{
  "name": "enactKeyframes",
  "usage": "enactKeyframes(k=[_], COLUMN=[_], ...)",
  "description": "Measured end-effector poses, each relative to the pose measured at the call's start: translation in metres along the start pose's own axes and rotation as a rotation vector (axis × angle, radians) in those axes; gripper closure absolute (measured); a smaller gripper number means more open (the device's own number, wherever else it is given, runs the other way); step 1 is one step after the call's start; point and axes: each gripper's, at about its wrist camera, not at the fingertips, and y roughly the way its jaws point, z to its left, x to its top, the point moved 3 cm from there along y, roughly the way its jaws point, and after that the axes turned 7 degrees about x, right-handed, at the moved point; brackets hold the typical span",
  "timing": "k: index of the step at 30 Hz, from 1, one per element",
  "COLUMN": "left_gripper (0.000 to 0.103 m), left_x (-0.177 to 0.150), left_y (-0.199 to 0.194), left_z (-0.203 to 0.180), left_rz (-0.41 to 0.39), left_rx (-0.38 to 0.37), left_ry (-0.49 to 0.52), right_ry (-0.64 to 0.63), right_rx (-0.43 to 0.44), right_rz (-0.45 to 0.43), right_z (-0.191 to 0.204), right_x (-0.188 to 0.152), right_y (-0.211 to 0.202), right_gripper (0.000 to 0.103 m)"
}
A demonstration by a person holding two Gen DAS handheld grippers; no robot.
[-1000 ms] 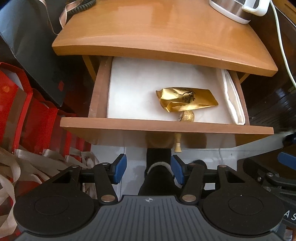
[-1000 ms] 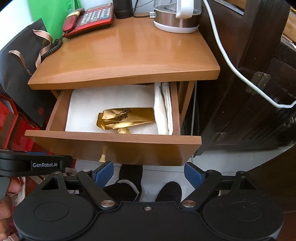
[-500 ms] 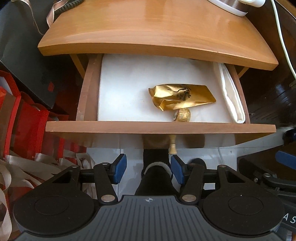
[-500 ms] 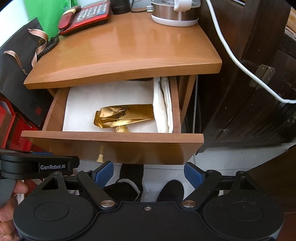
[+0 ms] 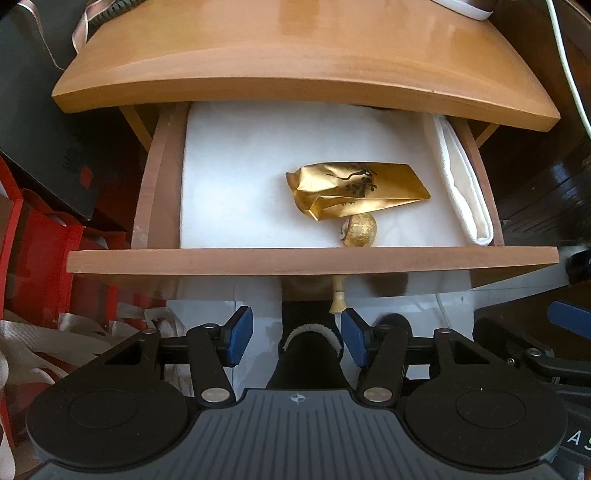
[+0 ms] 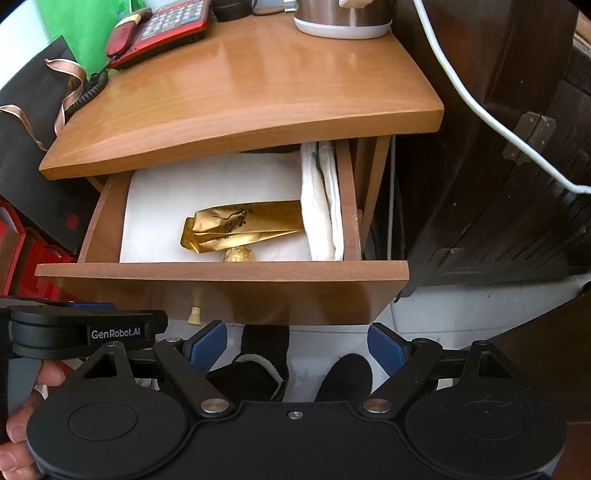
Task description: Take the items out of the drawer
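Observation:
The wooden drawer [image 5: 310, 260] [image 6: 221, 275] stands pulled out under the table top. On its white liner lie a crumpled gold foil pouch [image 5: 354, 190] [image 6: 240, 227], a small gold foil ball [image 5: 359, 229] [image 6: 239, 254] against the front board, and a folded white cloth [image 5: 463, 184] [image 6: 321, 206] along the right side. My left gripper [image 5: 297, 339] is open and empty, in front of and below the drawer front. My right gripper [image 6: 295, 349] is open wider, empty, also in front of the drawer.
A small wooden knob [image 5: 338, 299] [image 6: 194, 308] hangs under the drawer front. A red telephone [image 6: 159, 31] and an electric kettle [image 6: 343, 18] with white cord stand on the table top [image 6: 240, 81]. Red and black gift bags [image 5: 40, 229] are at left; a dark wooden cabinet [image 6: 498, 166] at right.
Both grippers have moved closer to the drawer and higher, so more of its inside shows. The items in the drawer have not moved. Both jaw openings are unchanged.

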Motion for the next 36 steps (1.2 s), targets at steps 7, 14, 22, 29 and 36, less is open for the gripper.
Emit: enactKeyframes(k=[7, 14, 22, 29, 36], left_gripper=[0.047, 0.047, 0.047, 0.047, 0.047], left_x=[0.003, 0.01, 0.015, 0.016, 0.016], left_y=[0.006, 0.01, 0.02, 0.027, 0.033], left_z=[-0.003, -0.004, -0.01, -0.011, -0.013], left_rz=[0.012, 0.031, 0.063, 0.073, 0.082], left_rx=[-0.016, -0.046, -0.075, -0.068, -0.069], left_ry=[0.001, -0.021, -0.023, -0.014, -0.007], right_ry=[0.013, 0.016, 0.029, 0.034, 0.026], right_rx=[0.001, -0.003, -0.001, 0.004, 0.011], right_rz=[0.012, 0.022, 0.025, 0.032, 0.046], right_z=[-0.005, -0.01, -0.015, -0.016, -0.012], right_x=[0.001, 0.003, 0.006, 0.005, 0.003], right_y=[0.006, 0.012, 0.014, 0.016, 0.02], right_gripper=[0.021, 0.021, 0.02, 0.02, 0.021])
